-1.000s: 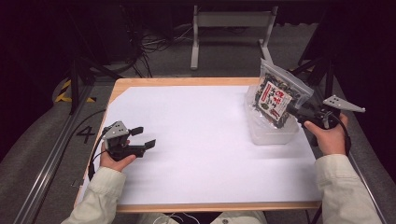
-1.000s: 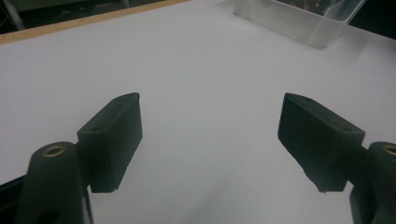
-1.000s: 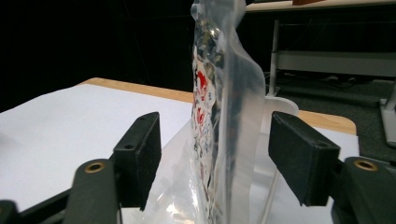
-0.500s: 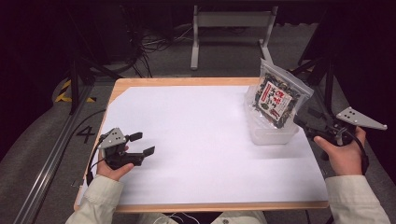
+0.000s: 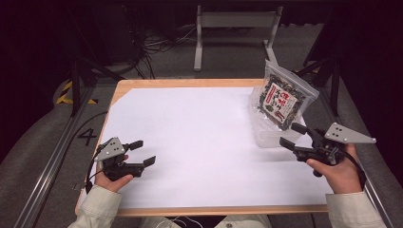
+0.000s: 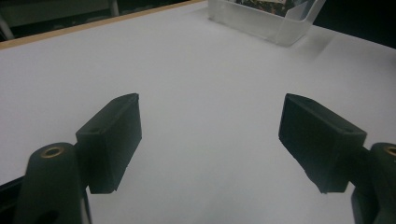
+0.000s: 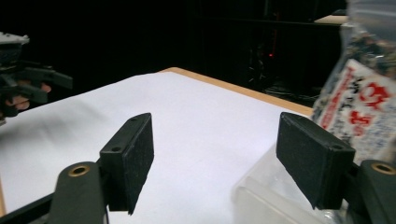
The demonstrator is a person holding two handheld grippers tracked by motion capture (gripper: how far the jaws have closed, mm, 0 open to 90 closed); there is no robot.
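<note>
the left hand-held gripper (image 5: 140, 153) rests low over the white-covered wooden counter (image 5: 199, 142) near its left front corner, its black jaws spread wide with nothing between them. farther right, a clear plastic bag of dark dried food with a red and white label (image 5: 280, 99) stands upright in a clear rectangular plastic tub (image 5: 268, 135) at the counter's right side. just beside the tub, the right hand-held gripper (image 5: 293, 136) points at it; its jaws have just been opening, wide apart and empty.
</note>
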